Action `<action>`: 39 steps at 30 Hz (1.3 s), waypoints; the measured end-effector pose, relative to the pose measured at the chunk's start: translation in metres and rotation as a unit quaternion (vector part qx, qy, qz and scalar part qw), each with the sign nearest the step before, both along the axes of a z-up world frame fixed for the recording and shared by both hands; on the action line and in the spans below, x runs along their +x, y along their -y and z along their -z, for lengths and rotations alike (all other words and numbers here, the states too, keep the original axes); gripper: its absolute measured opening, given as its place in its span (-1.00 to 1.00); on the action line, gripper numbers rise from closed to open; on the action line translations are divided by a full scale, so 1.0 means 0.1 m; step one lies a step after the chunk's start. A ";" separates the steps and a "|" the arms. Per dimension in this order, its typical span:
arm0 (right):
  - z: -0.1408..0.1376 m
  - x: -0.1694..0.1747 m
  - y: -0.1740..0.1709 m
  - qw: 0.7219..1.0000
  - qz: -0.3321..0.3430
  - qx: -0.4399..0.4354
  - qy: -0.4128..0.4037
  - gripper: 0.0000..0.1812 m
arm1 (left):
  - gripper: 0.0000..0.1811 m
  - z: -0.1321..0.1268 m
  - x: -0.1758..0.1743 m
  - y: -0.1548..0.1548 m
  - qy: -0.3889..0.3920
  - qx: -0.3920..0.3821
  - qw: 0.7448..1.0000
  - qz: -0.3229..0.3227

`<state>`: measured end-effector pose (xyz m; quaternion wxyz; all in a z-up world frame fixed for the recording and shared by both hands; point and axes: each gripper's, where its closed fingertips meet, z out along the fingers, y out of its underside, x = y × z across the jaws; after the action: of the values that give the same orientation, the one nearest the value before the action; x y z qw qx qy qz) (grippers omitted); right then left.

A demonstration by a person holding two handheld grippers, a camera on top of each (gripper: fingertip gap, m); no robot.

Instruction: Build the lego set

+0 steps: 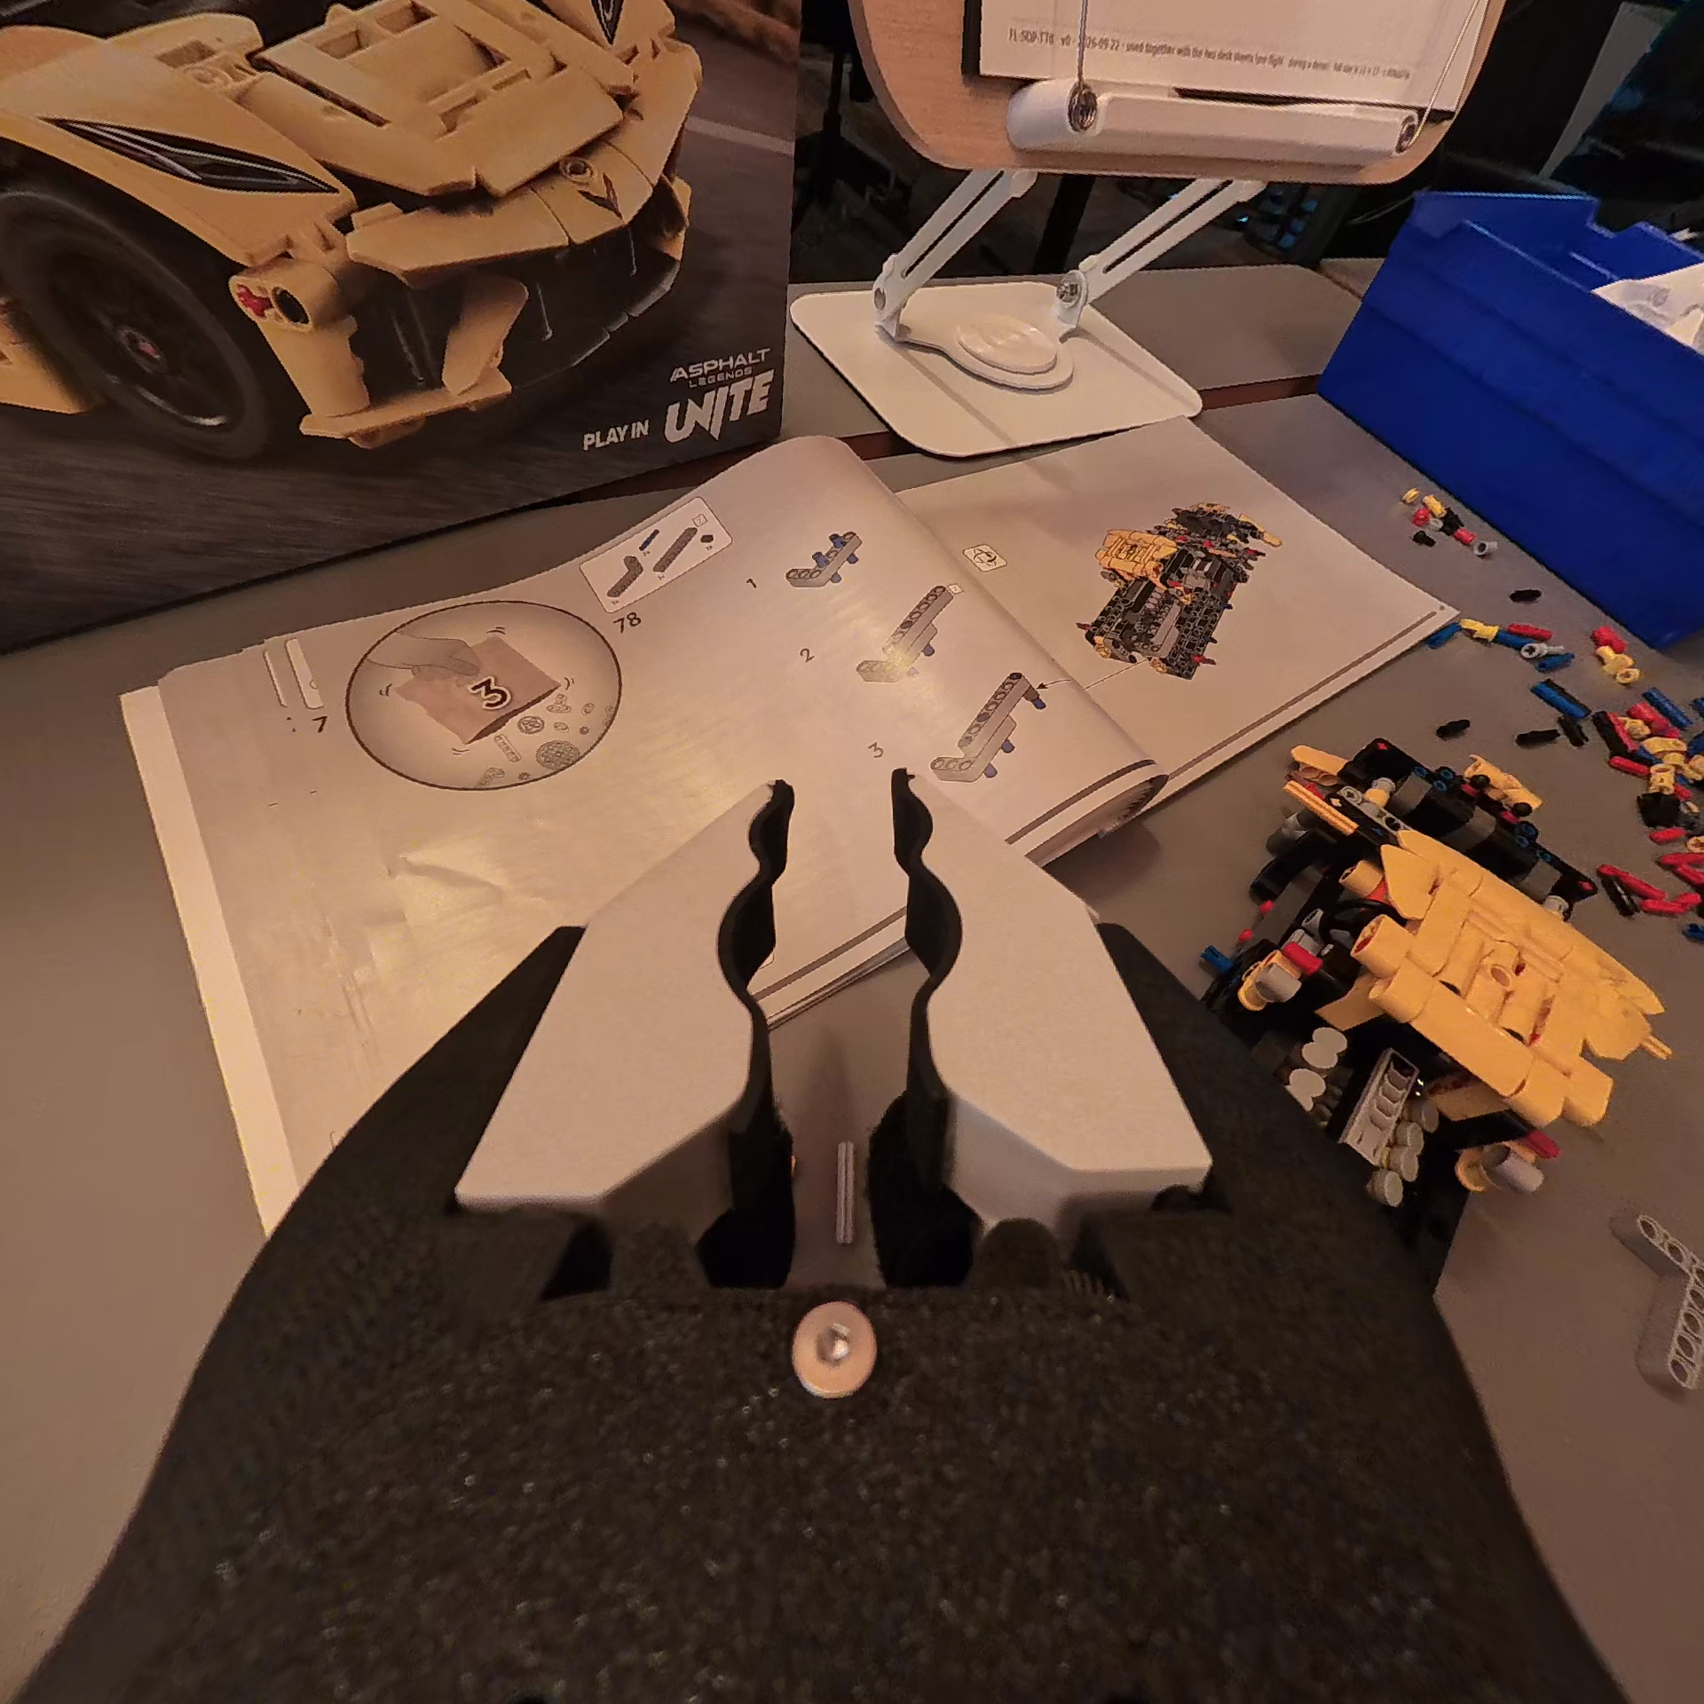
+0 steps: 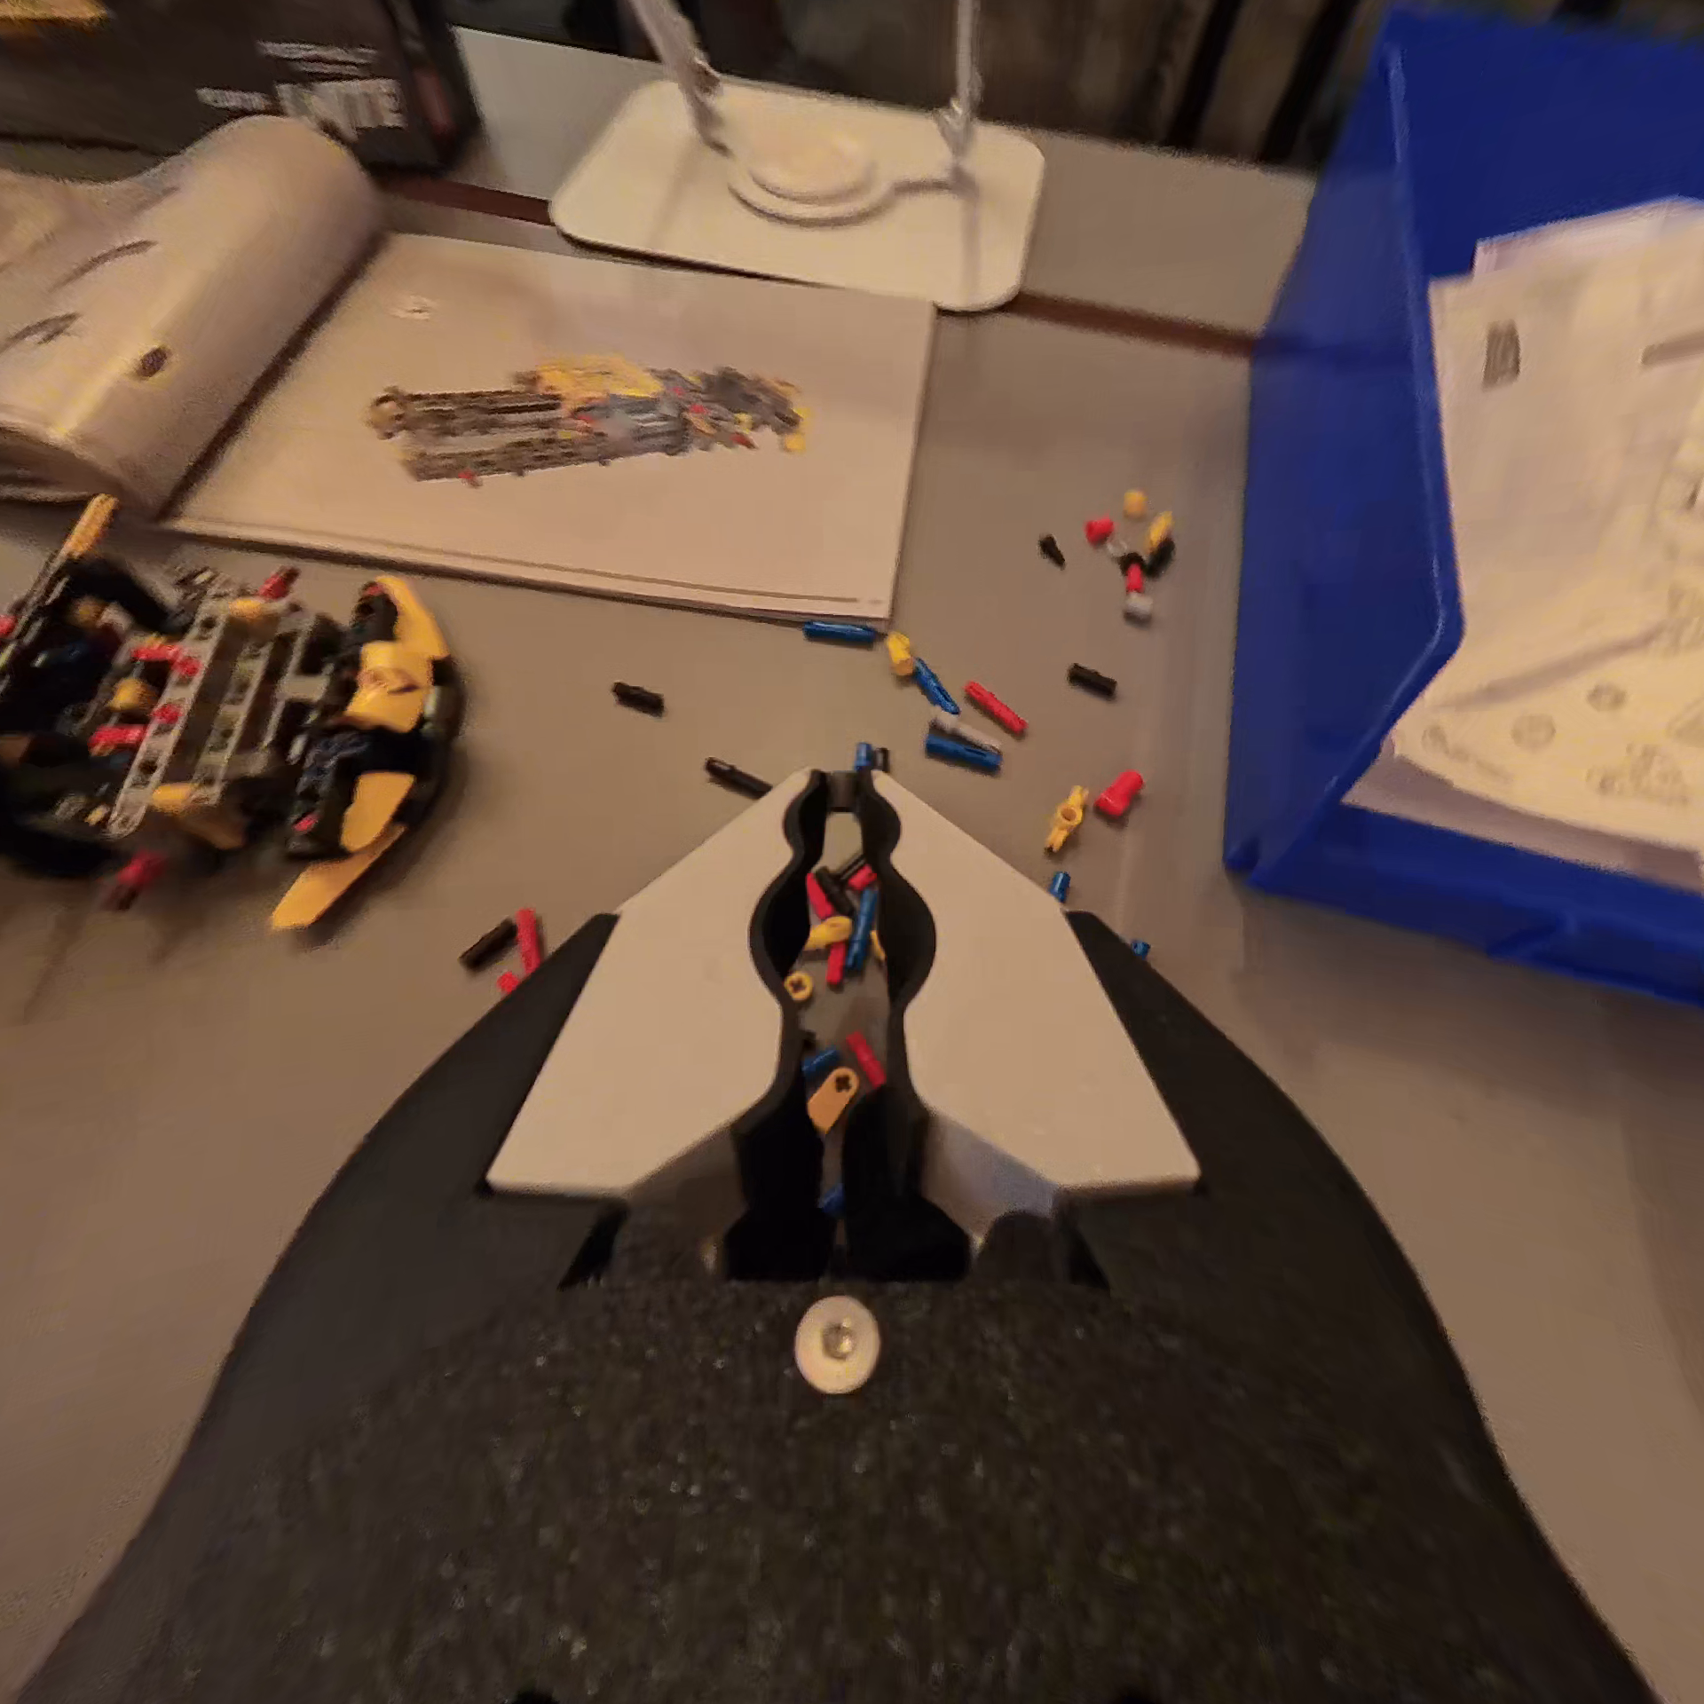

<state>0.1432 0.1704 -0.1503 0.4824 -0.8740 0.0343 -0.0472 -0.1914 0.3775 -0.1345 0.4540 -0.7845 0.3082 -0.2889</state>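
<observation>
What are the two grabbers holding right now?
The left gripper is open and holds nothing. The right gripper pinches a small black piece at its fingertips; which part of it cannot be told.

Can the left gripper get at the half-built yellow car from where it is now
Probably yes. The left gripper is open over the instruction booklet, and the half-built yellow car sits on the table to its right with nothing between them.

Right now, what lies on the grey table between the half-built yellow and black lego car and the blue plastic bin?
In the right wrist view, scattered small pins in blue, red, black and yellow lie between the half-built yellow and black lego car and the blue plastic bin.
</observation>
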 end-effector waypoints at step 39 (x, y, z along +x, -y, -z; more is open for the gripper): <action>0.62 -1.74 0.62 0.938 -0.306 -0.162 0.020 -0.93 | -0.76 0.15 -0.06 -0.04 -0.033 -0.019 0.999 -0.011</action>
<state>-0.0306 0.1081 -0.2120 0.3259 -0.9076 -0.2521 0.0802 -0.1976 0.3812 -0.1498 0.4318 -0.8055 0.3083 -0.2640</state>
